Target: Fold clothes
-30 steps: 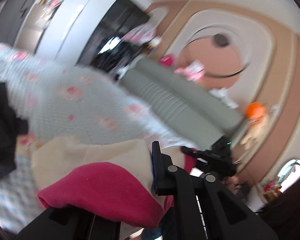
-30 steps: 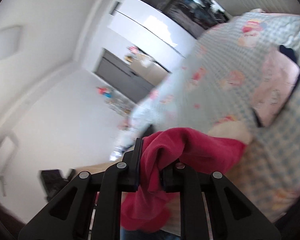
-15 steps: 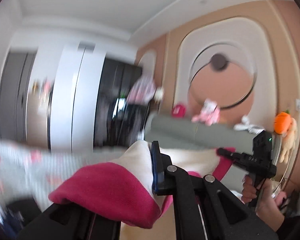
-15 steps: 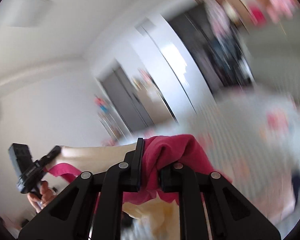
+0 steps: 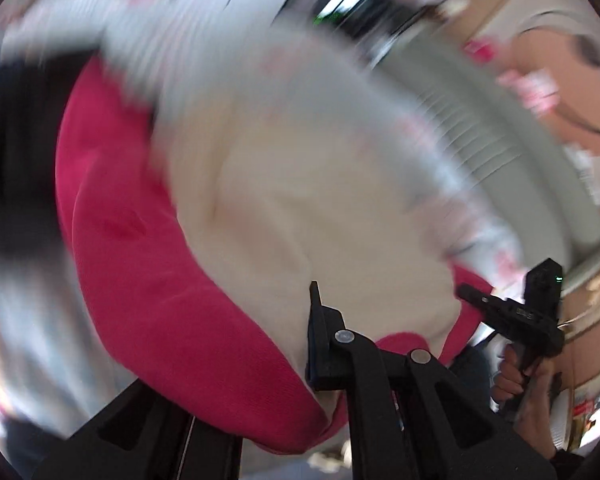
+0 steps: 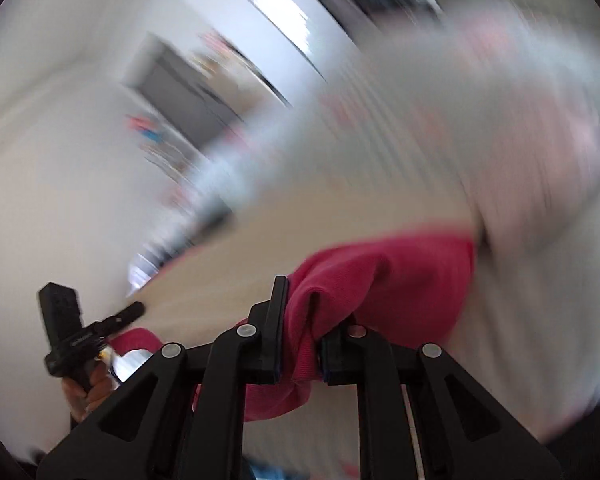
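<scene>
Left tongs [image 5: 300,344] and right tongs [image 6: 300,344] each grip the cream-and-pink garment [image 5: 284,216] above the blurred bed [image 6: 480,120].

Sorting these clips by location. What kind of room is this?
Probably a bedroom: a grey ribbed padded headboard, a pale patterned bedspread under the pink-and-cream garment, and tall white wardrobe-like doors, all blurred.

Everything's smeared with motion blur here. The left wrist view catches a grey-green ribbed headboard [image 5: 512,120] curving along a peach wall [image 5: 580,12] with a cream arched panel. The bedspread [image 6: 400,120] reads pale with pink blotches. On the right wrist view, a white ceiling [image 6: 60,40], glossy white wardrobe doors [image 6: 284,12], and what may be a grey shelf unit [image 6: 180,92].
</scene>
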A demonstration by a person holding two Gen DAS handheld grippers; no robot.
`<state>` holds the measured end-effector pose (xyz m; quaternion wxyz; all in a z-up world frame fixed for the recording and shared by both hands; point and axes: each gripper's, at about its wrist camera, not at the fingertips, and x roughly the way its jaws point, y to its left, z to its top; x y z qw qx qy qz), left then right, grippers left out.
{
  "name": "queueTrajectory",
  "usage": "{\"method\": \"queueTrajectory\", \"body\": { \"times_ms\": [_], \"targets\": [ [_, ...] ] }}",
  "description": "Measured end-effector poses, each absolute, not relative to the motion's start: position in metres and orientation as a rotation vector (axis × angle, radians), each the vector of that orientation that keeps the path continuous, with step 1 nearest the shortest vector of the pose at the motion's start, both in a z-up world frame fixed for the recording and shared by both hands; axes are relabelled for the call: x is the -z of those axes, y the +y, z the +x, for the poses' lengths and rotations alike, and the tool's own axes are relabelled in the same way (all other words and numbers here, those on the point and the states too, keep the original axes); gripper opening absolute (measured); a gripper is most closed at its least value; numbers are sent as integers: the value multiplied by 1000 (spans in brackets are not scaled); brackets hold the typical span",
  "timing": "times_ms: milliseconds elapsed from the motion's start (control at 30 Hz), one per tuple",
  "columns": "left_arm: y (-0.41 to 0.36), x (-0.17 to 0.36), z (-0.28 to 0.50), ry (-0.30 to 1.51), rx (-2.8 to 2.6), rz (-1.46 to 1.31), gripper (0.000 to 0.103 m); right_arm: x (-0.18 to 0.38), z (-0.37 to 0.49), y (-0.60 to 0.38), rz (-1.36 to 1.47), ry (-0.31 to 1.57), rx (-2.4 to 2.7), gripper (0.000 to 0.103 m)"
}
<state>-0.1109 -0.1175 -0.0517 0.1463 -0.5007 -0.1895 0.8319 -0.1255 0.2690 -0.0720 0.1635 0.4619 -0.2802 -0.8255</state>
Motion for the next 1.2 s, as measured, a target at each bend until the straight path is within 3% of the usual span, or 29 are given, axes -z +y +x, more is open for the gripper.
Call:
{"method": "queueTrajectory", "body": {
  "times_ms": [133, 400, 467, 533, 667, 700, 767, 900, 1000, 1067, 1133, 1200],
  "targets": [
    [-106, 113, -91, -460, -2348, -1642, 9, 146, -110, 273, 1562, -844, 2273, 14],
    [-125, 122, -69, -677, -2324, -1565, 14, 136, -83, 296, 1579, -902, 2288, 32],
    [-125, 120, -64, -700, -2329, -1546, 20, 129, -68, 292, 1554, -908, 2259, 32],
    [-124, 118, -61, -713, -2342, -1536, 33, 135, -63, 282, 1548, -936, 2185, 34],
    [-123, 113, -54, -740, -2368, -1516, 29, 150, -61, 256, 1576, -915, 2078, 35],
    [-122, 112, -52, -746, -2375, -1511, 21, 152, -62, 247, 1592, -864, 2093, 34],
    [-122, 110, -49, -759, -2387, -1501, 16, 148, -62, 239, 1596, -788, 2140, 30],
    [-132, 107, -48, -682, -2455, -1565, 14, 140, -59, 244, 1616, -705, 2238, 27],
    [-147, 110, -39, -830, -2351, -1548, 12, 136, -52, 262, 1608, -749, 2266, 28],
    [-150, 110, -34, -875, -2311, -1510, 16, 135, -47, 272, 1573, -826, 2248, 33],
    [-152, 110, -30, -903, -2289, -1479, 27, 130, -43, 279, 1511, -888, 2229, 33],
    [-148, 115, -29, -911, -2293, -1483, 29, 128, -45, 279, 1472, -917, 2208, 33]
  ]
}}
